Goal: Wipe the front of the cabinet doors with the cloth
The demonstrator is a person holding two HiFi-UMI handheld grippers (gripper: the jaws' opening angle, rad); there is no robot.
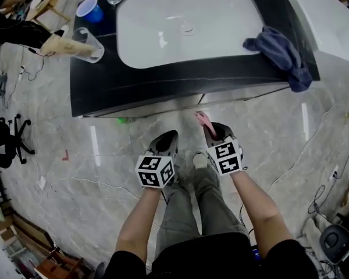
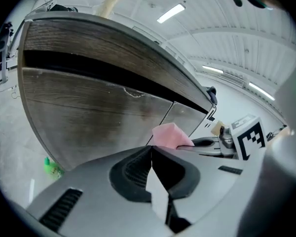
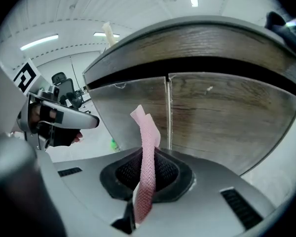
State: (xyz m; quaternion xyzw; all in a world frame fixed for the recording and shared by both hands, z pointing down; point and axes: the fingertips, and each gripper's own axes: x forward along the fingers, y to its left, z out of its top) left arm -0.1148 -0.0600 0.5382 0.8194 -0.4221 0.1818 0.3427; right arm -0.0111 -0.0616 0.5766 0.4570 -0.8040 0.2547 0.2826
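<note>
- Both grippers low over the floor [image 1: 75, 173], close to the cabinet doors [image 3: 222, 117]. Open room either side. 1 green bottle [image 1: 123, 120] at cabinet foot, to the left.
- Head view: door fronts hidden under the countertop [image 1: 163, 83].
- 2 doors, 1 seam btwn them.
- 1 pink cloth [image 3: 148, 167], pinched upright in the right gripper [image 1: 215, 133], near the seam. Can't tell if it touches.
- Left gripper [image 2: 151, 149]: jaws closed together, nothing held.
</note>
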